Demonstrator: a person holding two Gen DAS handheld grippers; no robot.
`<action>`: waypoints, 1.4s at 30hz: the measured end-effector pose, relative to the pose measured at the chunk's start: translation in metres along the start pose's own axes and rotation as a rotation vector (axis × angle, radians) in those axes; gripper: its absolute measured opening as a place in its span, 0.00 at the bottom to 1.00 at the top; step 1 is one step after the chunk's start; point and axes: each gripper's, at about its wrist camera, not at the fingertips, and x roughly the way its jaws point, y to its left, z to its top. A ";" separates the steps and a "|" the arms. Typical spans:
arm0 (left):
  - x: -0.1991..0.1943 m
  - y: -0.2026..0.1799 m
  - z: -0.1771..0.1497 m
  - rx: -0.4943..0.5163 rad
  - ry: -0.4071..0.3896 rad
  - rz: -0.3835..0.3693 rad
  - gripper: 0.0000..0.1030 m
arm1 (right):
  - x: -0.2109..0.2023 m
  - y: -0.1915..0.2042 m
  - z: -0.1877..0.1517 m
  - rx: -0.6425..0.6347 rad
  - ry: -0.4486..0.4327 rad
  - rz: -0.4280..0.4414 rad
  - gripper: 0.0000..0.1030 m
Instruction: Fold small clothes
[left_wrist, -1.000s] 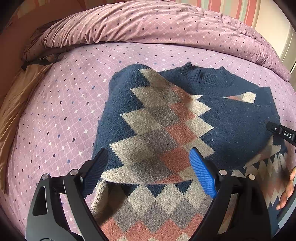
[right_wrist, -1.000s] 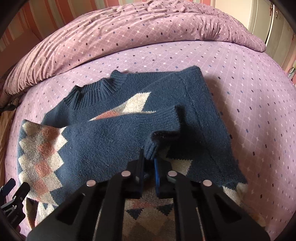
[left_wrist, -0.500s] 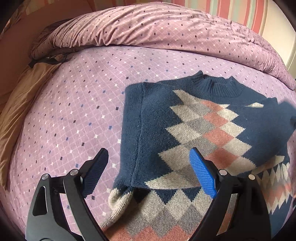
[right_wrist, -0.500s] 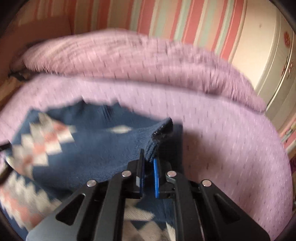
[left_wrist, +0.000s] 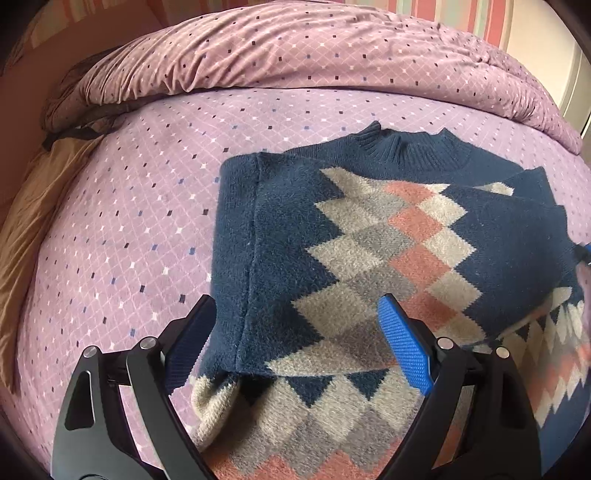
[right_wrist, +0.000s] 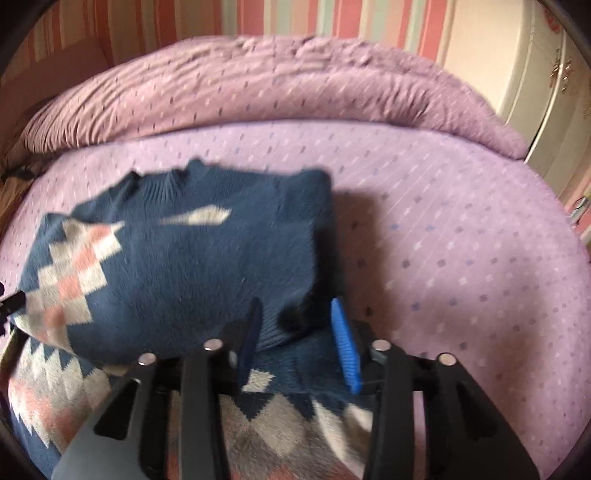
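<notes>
no legible text, labels, brands or numbers in either view

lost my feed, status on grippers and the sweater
Left gripper open over navy argyle knit sweater. Right gripper opening, sleeve cuff between jaws. Nothing in the way.

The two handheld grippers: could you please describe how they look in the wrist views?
Both look alike: the left gripper and right gripper have matte black angular frames with cut-outs and silver round pins. The tongs carry ribbed blue pads, brighter on one side. No cables or markings show.
</notes>
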 end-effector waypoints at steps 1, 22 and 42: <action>0.002 0.001 0.000 0.000 0.005 -0.005 0.86 | -0.004 0.001 0.002 -0.009 -0.009 -0.003 0.40; -0.001 0.005 -0.012 0.012 0.018 -0.037 0.97 | 0.033 0.032 -0.012 -0.093 0.140 0.063 0.37; -0.099 0.023 -0.113 0.005 0.024 -0.029 0.97 | -0.130 0.031 -0.085 -0.167 -0.083 0.083 0.60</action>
